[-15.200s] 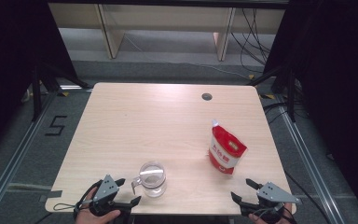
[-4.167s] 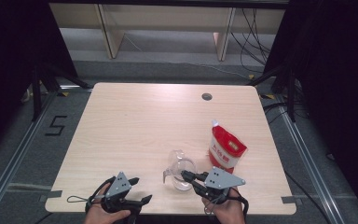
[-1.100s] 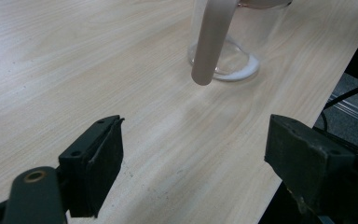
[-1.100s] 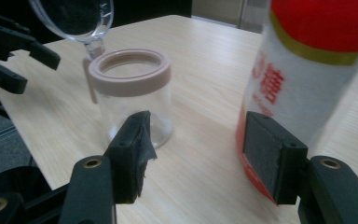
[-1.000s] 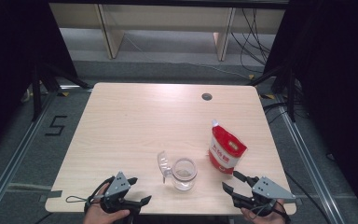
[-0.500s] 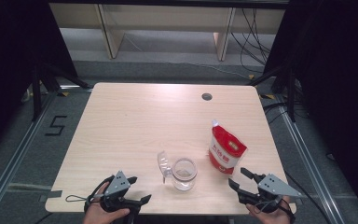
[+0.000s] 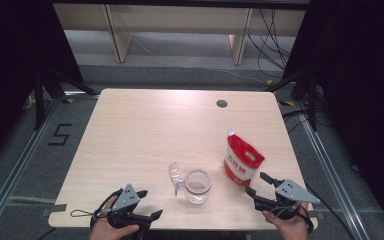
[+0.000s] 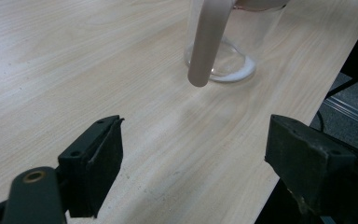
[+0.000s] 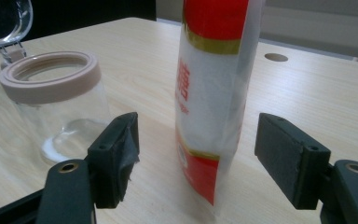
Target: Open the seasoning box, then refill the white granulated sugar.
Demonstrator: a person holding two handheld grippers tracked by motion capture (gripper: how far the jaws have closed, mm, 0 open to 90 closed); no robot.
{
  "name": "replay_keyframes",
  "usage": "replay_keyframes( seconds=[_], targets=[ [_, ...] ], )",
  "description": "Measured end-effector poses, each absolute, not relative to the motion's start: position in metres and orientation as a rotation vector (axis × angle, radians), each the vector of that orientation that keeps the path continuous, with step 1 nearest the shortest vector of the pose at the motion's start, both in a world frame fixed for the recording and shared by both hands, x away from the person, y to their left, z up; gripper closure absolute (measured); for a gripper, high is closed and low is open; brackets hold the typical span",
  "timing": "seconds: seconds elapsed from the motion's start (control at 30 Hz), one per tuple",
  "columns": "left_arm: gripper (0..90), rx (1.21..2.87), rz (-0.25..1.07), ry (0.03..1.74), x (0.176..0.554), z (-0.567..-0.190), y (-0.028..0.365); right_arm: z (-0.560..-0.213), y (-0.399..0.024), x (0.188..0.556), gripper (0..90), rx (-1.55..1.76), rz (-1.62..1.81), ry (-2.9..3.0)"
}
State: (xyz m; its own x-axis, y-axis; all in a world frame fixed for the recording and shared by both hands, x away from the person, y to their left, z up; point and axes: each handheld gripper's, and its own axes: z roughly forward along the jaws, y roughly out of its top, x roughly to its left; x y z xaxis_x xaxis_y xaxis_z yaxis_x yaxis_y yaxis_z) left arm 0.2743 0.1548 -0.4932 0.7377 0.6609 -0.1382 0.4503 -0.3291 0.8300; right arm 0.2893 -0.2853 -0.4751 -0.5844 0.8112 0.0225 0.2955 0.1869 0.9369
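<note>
In the high view, a clear glass jar point(image 7: 197, 186) stands upright in the lower middle of the frame on the light wooden tabletop point(image 7: 145, 130). Its hinged lid point(image 7: 174, 175) is flipped open and leans to the jar's left, touching its rim. Just to the right of the jar, apart from it, a red and white pouch point(image 7: 241, 163) stands upright with its pointed spout at the top.

The right gripper point(image 7: 259, 187) sits at the lower right of the frame, held in a hand at the tabletop's near edge, pointing up and to the left at the pouch's base. Its jaws have just been opening and stand wide apart. In the right gripper view the pouch point(image 9: 213, 100) rises just beyond the two black pads, in line with the gap between them, and neither pad presses on it; the jar point(image 9: 56, 105) with its pinkish rim stands to the left of the frame.

The left gripper point(image 7: 149, 204) lies at the lower left of the high view, in a hand near the tabletop's front edge, pointing right. Its jaws are spread wide with nothing between them. In the left gripper view the jar's base point(image 8: 223, 65) shows at the top of the frame, well ahead of the pads, with the lid's pale strap point(image 8: 208, 39) hanging down in front of it.
</note>
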Motion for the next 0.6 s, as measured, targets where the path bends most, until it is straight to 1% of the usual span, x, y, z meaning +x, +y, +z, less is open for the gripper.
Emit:
replay_keyframes(
  seconds=[0.2,0.27,0.43,0.5,0.53,0.6],
  targets=[
    [18.3,1.989,0.280,0.845,0.274,-0.491,0.157,-0.478,-0.284,0.301,30.8,0.998,1.386,1.990],
    [18.2,1.986,0.282,0.853,0.274,-0.491,0.158,-0.478,-0.284,0.300,30.7,1.044,1.387,1.984],
    [18.2,1.973,0.284,0.849,0.274,-0.491,0.157,-0.478,-0.286,0.304,30.0,1.001,1.381,1.987],
    [18.2,1.979,0.291,0.847,0.275,-0.491,0.157,-0.478,-0.285,0.303,29.6,1.040,1.390,1.974],
    [18.2,1.984,0.286,0.845,0.275,-0.491,0.158,-0.479,-0.287,0.307,29.2,0.989,1.375,1.963],
    [18.2,1.983,0.290,0.846,0.275,-0.491,0.157,-0.479,-0.285,0.305,28.9,1.042,1.395,1.963]
  ],
)
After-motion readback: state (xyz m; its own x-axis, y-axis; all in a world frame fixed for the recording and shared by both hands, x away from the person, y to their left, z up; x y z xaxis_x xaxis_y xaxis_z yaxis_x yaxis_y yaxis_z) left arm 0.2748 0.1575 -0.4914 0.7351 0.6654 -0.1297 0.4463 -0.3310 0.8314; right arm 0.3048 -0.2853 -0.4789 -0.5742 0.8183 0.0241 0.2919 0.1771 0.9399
